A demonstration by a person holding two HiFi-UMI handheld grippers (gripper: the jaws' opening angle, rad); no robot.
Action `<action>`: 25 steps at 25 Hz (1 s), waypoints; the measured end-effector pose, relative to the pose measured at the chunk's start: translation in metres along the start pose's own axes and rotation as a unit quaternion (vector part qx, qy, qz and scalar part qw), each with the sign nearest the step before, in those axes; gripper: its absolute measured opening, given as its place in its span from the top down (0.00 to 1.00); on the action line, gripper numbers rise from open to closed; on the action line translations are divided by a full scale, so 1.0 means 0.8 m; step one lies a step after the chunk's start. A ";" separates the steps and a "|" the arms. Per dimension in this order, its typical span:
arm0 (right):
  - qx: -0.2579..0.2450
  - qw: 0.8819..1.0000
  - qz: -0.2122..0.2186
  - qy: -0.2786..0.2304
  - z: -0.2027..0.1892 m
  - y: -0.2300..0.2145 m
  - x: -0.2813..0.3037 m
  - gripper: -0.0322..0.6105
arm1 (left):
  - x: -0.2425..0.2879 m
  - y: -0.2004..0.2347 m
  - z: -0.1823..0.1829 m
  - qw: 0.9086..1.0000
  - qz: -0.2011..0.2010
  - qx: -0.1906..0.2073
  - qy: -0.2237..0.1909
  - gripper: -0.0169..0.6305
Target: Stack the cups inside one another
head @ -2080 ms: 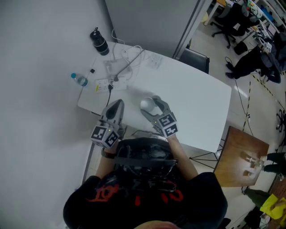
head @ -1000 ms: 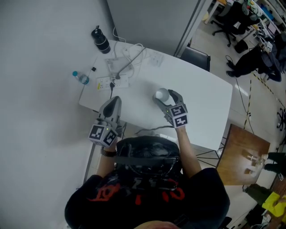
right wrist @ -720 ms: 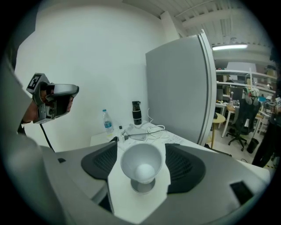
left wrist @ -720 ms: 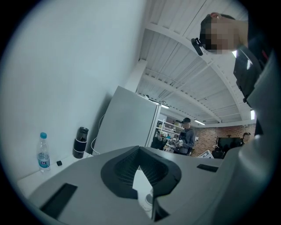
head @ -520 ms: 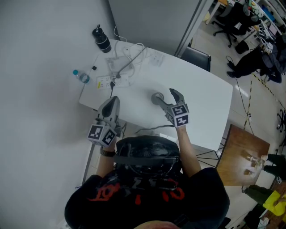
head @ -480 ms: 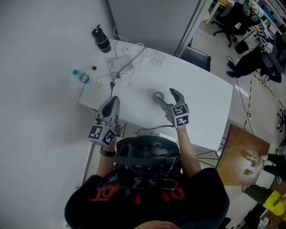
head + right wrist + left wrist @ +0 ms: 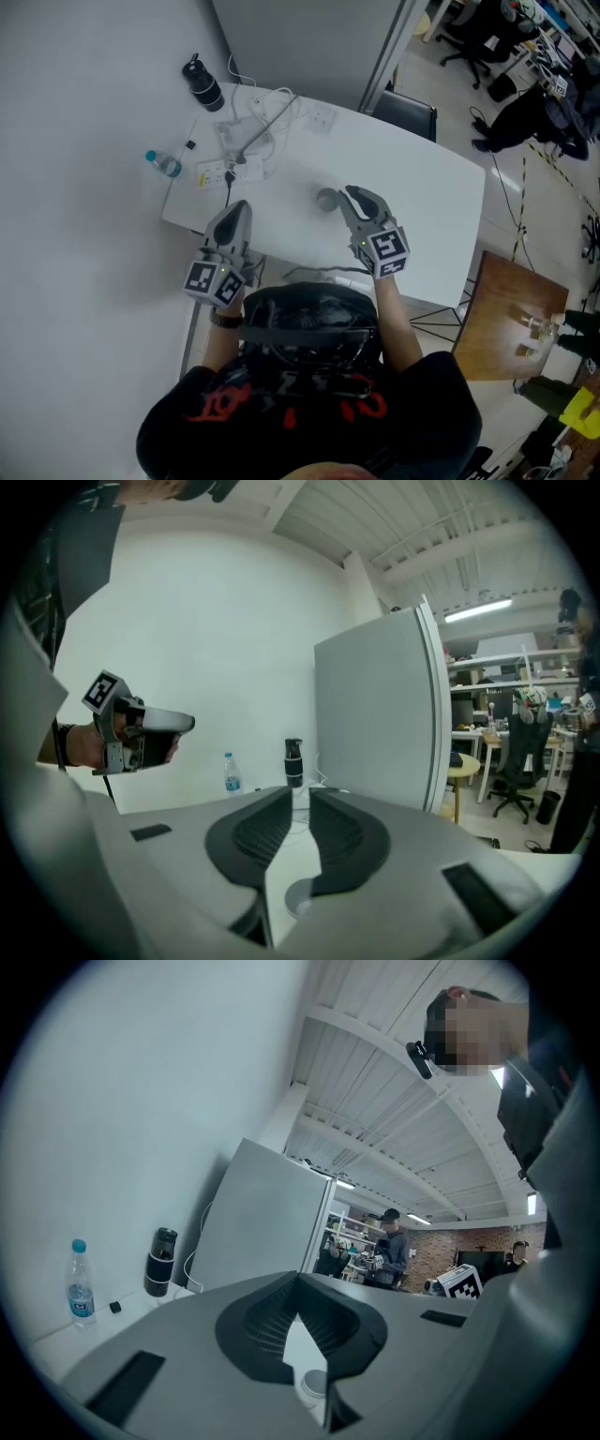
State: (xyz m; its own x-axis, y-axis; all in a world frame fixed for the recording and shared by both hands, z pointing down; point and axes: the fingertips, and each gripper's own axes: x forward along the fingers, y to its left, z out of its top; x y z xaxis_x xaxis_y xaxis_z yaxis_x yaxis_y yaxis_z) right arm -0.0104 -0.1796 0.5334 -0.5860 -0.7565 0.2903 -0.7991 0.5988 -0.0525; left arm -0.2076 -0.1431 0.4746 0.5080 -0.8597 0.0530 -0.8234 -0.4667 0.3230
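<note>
Cups [image 7: 326, 198]: small grey disc on the table [image 7: 427, 211] in the head view, its right side behind the right gripper [image 7: 364, 198]. Probably a nested stack, but the count is unreadable. Both gripper views show only a rim arc in the jaw gap. Table's near edge is hidden under the person's head [image 7: 300, 323].

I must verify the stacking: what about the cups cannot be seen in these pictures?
Number of nested cups: head view, the cup is too small.
Cup's side: both gripper views, hidden behind the left gripper and right gripper; only its rim shows.
</note>
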 end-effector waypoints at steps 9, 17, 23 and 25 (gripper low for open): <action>0.023 0.998 0.019 -0.056 0.046 -0.002 -0.032 0.94 | 0.017 -0.015 0.001 1.000 -0.016 0.018 0.007 0.98; 0.042 0.998 -0.001 -0.052 0.052 -0.021 -0.046 0.94 | 0.027 -0.025 0.003 0.999 -0.027 0.023 0.008 0.98; 0.023 0.998 -0.002 -0.065 0.071 -0.024 -0.056 0.94 | 0.031 -0.031 0.008 0.999 -0.026 0.022 0.007 0.98; 0.023 0.997 0.006 -0.071 0.075 -0.021 -0.059 0.94 | 0.031 -0.033 0.009 0.999 -0.027 0.022 0.006 0.98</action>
State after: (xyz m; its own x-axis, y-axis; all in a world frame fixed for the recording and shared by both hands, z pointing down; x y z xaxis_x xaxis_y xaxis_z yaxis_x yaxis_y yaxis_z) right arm 0.0223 -0.1699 0.4630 -0.6063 -0.7805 0.1522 -0.7951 0.5982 -0.0995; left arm -0.1747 -0.1536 0.4606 0.5541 -0.8311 0.0481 -0.8053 -0.5206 0.2836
